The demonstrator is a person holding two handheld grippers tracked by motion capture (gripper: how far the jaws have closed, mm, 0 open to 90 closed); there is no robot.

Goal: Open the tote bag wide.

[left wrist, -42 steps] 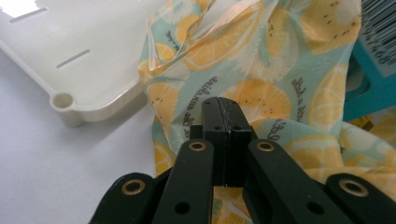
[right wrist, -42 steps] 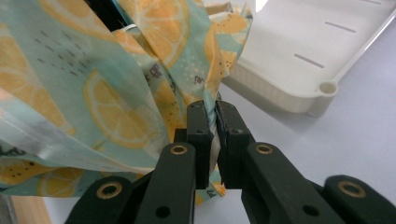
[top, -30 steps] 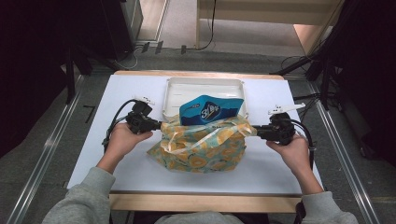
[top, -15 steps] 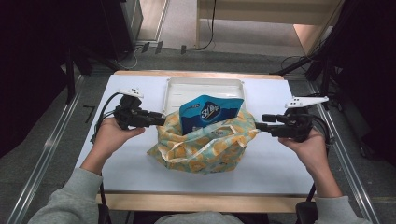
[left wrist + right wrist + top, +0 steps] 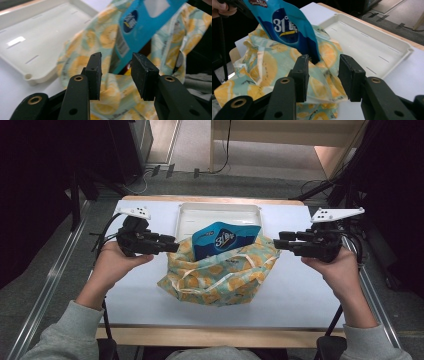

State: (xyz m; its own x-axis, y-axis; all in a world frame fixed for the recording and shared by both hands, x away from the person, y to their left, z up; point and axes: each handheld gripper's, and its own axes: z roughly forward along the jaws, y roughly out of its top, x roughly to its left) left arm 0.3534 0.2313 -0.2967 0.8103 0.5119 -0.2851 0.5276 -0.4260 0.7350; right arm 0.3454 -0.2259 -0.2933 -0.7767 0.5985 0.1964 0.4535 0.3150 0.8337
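Observation:
A cloth bag [image 5: 220, 277] printed with yellow lemons lies on the white table, and a blue snack packet [image 5: 225, 239] stands up out of its mouth. My left gripper [image 5: 172, 245] hovers at the bag's left rim. Its jaws have just opened, and in the left gripper view [image 5: 116, 57] the cloth [image 5: 110, 37] lies beyond them, not pinched. My right gripper [image 5: 278, 241] hangs just off the bag's right rim. Its jaws [image 5: 323, 58] have just been closing a little but stand apart, with nothing between them. The packet [image 5: 287, 27] rises past them.
A shallow white tray [image 5: 200, 212] sits right behind the bag, against the table's far edge. Bare white tabletop [image 5: 305, 285] lies to both sides and in front. Dark cables trail from each gripper, and metal rails run along the floor left and right.
Both grippers were shut at the bag's side rims. They have let go, risen and drawn slightly outward with their jaws apart. The bag's mouth has slackened around the packet.

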